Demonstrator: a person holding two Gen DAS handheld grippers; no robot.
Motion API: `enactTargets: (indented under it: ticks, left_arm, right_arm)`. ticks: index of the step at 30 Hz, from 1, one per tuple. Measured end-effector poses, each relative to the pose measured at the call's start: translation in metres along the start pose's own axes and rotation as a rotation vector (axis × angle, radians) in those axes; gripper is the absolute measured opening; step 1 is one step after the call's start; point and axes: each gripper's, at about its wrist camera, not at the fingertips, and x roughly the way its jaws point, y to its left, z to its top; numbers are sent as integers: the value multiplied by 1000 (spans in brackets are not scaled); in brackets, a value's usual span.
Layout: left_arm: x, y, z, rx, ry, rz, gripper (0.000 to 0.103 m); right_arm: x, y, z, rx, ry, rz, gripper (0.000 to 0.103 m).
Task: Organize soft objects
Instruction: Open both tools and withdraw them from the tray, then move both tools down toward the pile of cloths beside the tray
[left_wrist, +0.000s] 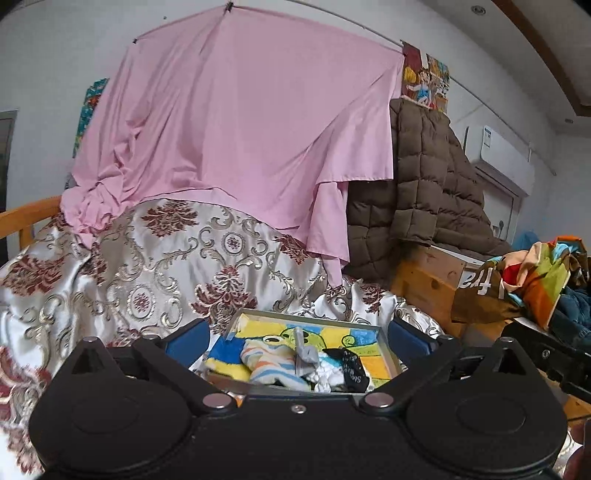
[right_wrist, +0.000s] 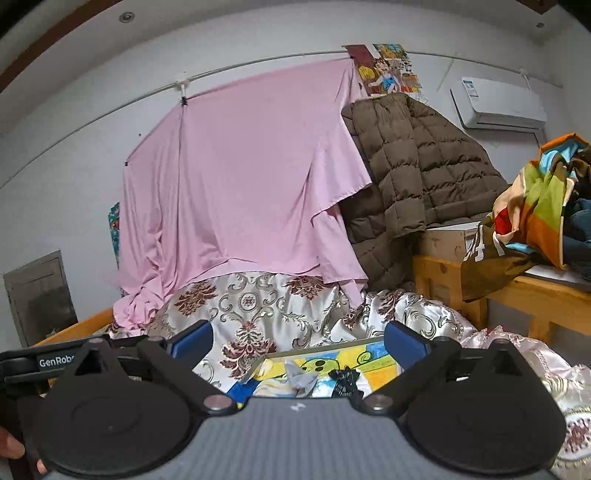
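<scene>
Both pairs of fingers are spread and empty; the tray (left_wrist: 386, 345) of socks (left_wrist: 266, 363) on the bed lies just ahead, more squarely before the left gripper (left_wrist: 299, 338) than the right gripper (right_wrist: 299, 341).

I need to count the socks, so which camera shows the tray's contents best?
The left wrist view: the tray sits between the open left tongs, showing striped, grey and black socks. The right wrist view shows only the tray's far part; the camera body hides the rest.
</scene>
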Motion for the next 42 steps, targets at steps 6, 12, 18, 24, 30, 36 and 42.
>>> enactTargets:
  ticks: [6,12,18,24,30,36,42]
  left_arm:
    - [-40,13,-21,5,-31,21,102]
    - [-75,29,-38,33,-45,29,102]
    - [-97,45,-58,57,-9,44,102]
    - [-110,56,-79,55,43,47,102]
    - [-115,68,-96,26,99,55,102]
    - [-115,77,-110,20,158,105,102]
    - [-111,90,-116,-31,199,170,102]
  right_arm:
    - [-24,18,-17,-32,16,14,102]
    - [-44,36,-37,-66,56,15,102]
    - [-62,48,-49,-91,78,13,102]
    - [-72,62,-65,-117,139,13,102]
    - [-75,72,-82,-141,213,12,103]
    - [-72,80,-90,-172,257,6,103]
    - [-63,80,-97,-171,302,-4,103]
